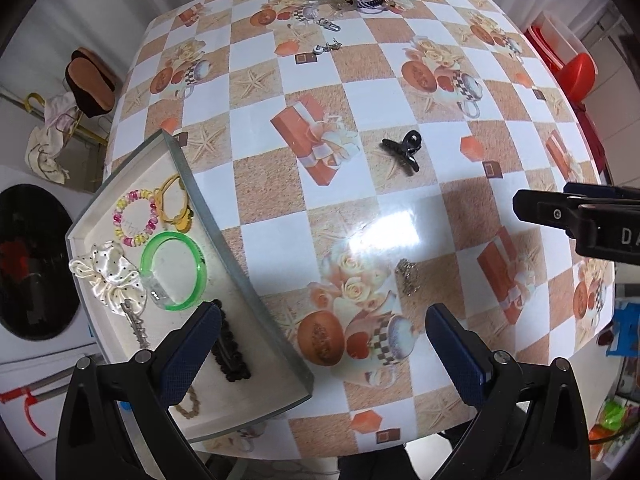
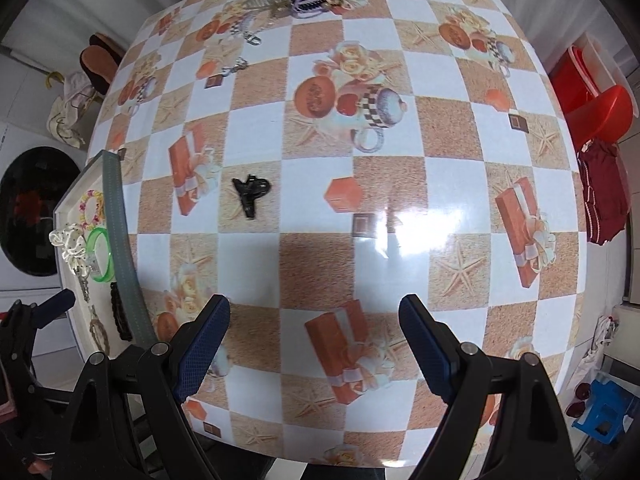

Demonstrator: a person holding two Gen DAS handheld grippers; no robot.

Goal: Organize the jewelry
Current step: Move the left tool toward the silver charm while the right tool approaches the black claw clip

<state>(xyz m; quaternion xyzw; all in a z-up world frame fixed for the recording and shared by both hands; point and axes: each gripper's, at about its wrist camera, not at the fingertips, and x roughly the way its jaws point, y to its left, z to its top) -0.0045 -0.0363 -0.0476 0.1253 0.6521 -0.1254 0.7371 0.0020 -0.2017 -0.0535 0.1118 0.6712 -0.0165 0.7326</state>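
On table (image 1: 400, 80): one black claw clip (image 1: 403, 151), one chain (image 1: 408, 278). Inside tray (image 1: 224, 248): one green bangle (image 1: 175, 270). Left gripper (image 1: 322, 354), right gripper (image 2: 314, 350): fingers wide, empty.

Checkered table (image 1: 360, 208), tray (image 1: 240, 280), black clip (image 1: 404, 152)

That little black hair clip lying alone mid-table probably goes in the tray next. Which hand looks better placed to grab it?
Probably the right gripper: open, empty, over bare table with the black hair clip ahead. The left gripper, also open, straddles the tray edge.

"DA" on right gripper (image 1: 608, 236)
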